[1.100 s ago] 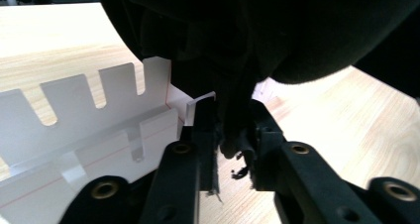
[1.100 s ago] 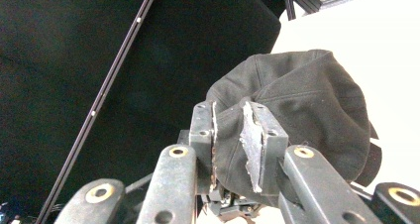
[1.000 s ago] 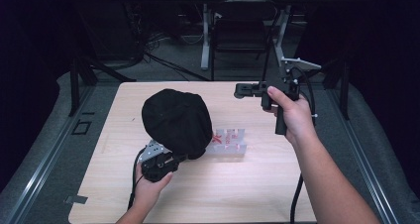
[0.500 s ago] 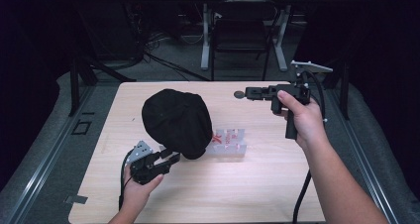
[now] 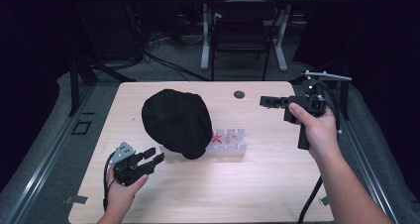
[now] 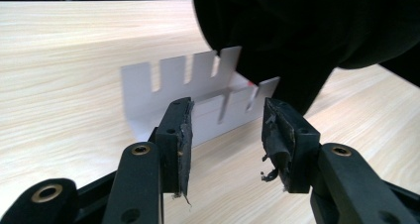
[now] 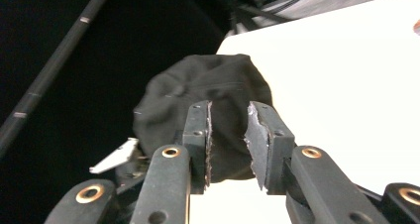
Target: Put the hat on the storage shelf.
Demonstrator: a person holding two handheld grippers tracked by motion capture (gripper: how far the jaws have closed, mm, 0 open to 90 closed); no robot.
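My left hand-held gripper (image 5: 152, 157) sits low near the tabletop (image 5: 257, 184) front edge, jaws just opened and empty, aimed at the white slotted rack (image 6: 173, 92). The black cap (image 5: 177, 122) drapes over that rack's left end. My right hand-held gripper (image 5: 265, 101) hovers at the right, jaws parting, holding nothing.

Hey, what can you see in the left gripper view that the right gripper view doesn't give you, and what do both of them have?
Left gripper view: the clear plastic slotted rack under the hat's edge, framed by the open, empty left gripper, whose jaws have just been opening.

Right gripper view: the whole dome of the hat, the dark floor beyond the table's edge, and the open, empty right gripper, its jaws also just opening.

Both: the black fabric hat and the light wooden table.
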